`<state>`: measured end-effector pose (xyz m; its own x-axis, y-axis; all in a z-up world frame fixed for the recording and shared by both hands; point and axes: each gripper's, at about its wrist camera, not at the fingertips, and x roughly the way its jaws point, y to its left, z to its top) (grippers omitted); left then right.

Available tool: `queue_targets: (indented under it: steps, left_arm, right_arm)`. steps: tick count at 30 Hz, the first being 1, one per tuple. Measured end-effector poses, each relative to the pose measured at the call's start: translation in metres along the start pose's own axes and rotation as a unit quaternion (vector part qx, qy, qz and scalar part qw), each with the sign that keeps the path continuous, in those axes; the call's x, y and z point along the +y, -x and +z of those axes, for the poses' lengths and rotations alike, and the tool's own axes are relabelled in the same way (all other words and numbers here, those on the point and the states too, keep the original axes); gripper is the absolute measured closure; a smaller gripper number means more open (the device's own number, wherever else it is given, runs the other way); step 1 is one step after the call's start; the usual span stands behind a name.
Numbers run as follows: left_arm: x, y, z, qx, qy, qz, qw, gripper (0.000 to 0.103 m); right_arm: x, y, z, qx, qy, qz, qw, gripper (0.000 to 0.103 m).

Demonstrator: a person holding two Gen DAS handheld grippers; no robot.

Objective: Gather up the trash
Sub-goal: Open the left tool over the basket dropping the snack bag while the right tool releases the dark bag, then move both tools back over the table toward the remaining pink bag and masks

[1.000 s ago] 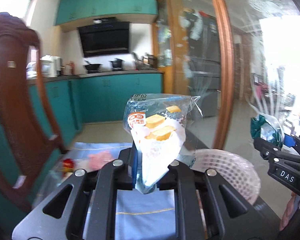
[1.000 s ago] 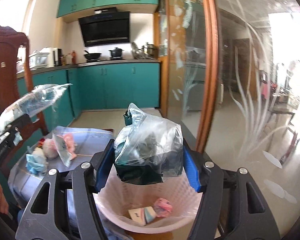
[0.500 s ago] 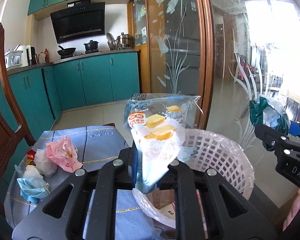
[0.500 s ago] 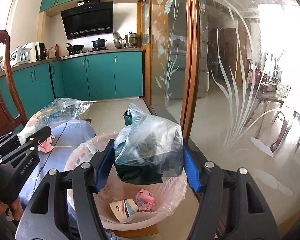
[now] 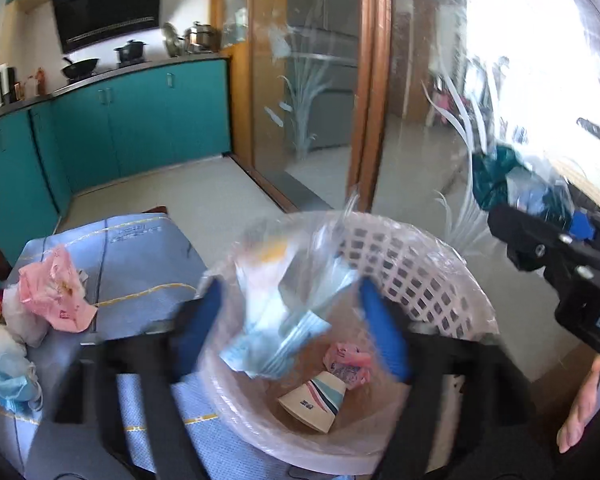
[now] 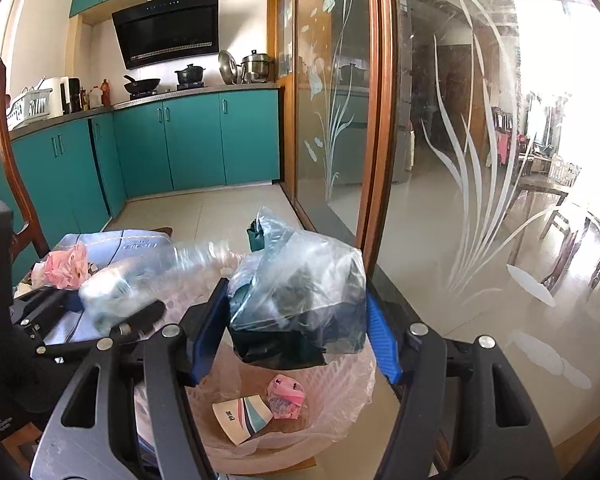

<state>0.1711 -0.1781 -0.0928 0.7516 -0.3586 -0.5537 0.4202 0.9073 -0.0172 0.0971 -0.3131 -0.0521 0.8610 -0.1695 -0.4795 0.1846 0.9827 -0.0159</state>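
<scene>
My left gripper [image 5: 288, 316] is open over the pink mesh bin [image 5: 412, 264]. The clear snack wrapper [image 5: 284, 312] hangs blurred between its spread blue pads, falling into the bin. It also shows in the right wrist view [image 6: 128, 284]. My right gripper [image 6: 296, 328] is shut on a clear plastic bag with dark green contents [image 6: 300, 300], held above the bin [image 6: 340, 392]. In the left wrist view this gripper [image 5: 540, 240] is at the right. A paper cup [image 5: 314, 400] and a pink wrapper [image 5: 346, 364] lie in the bin.
A blue-clothed table [image 5: 140, 264] to the left holds a pink wrapper [image 5: 56, 292], white tissue and a blue mask [image 5: 8, 376]. A glass sliding door [image 6: 440, 140] stands right behind the bin. A wooden chair [image 6: 4, 152] is at far left.
My left gripper moved over the bin, tilted down and opened, letting go of the snack wrapper. My right gripper keeps its bag and has moved little.
</scene>
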Motion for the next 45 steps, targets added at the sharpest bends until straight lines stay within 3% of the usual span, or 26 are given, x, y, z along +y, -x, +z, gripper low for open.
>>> queue_targets:
  steps: [5, 7, 9, 14, 24, 31, 36, 41, 45]
  left_arm:
    - [0.038, 0.016, -0.004, 0.001, 0.043, 0.036, 0.9984, 0.023]
    - [0.059, 0.026, -0.007, -0.002, 0.066, 0.056, 0.9962, 0.022]
    - [0.082, 0.037, -0.011, -0.008, 0.089, 0.083, 0.9925, 0.021]
    - [0.126, 0.057, -0.024, -0.007, 0.111, 0.148, 0.9827, 0.018]
    - [0.195, 0.098, -0.056, 0.007, 0.145, 0.234, 0.9612, 0.017]
    - [0.226, 0.116, -0.077, 0.020, 0.181, 0.244, 0.9525, 0.017]
    - [0.239, 0.123, -0.088, 0.029, 0.196, 0.238, 0.9507, 0.017]
    - [0.240, 0.125, -0.097, 0.035, 0.204, 0.235, 0.9497, 0.017]
    - [0.244, 0.124, -0.102, 0.040, 0.212, 0.237, 0.9471, 0.017]
  right_arm:
    - [0.008, -0.010, -0.001, 0.015, -0.001, 0.013, 1.000, 0.036]
    - [0.015, -0.013, -0.001, 0.019, 0.003, 0.017, 1.000, 0.018]
    - [0.021, -0.013, -0.001, 0.015, 0.007, 0.019, 1.000, 0.014]
    - [0.045, -0.016, 0.002, 0.014, 0.021, 0.038, 0.999, 0.010]
    - [0.117, -0.016, 0.012, 0.010, 0.059, 0.110, 0.992, 0.008]
    - [0.179, -0.018, 0.021, 0.016, 0.094, 0.162, 0.982, 0.008]
    - [0.214, -0.029, 0.017, 0.025, 0.115, 0.191, 0.974, 0.008]
    - [0.245, -0.079, 0.015, 0.084, 0.087, 0.251, 0.960, 0.008]
    - [0.270, -0.116, 0.010, 0.118, 0.079, 0.262, 0.955, 0.008]
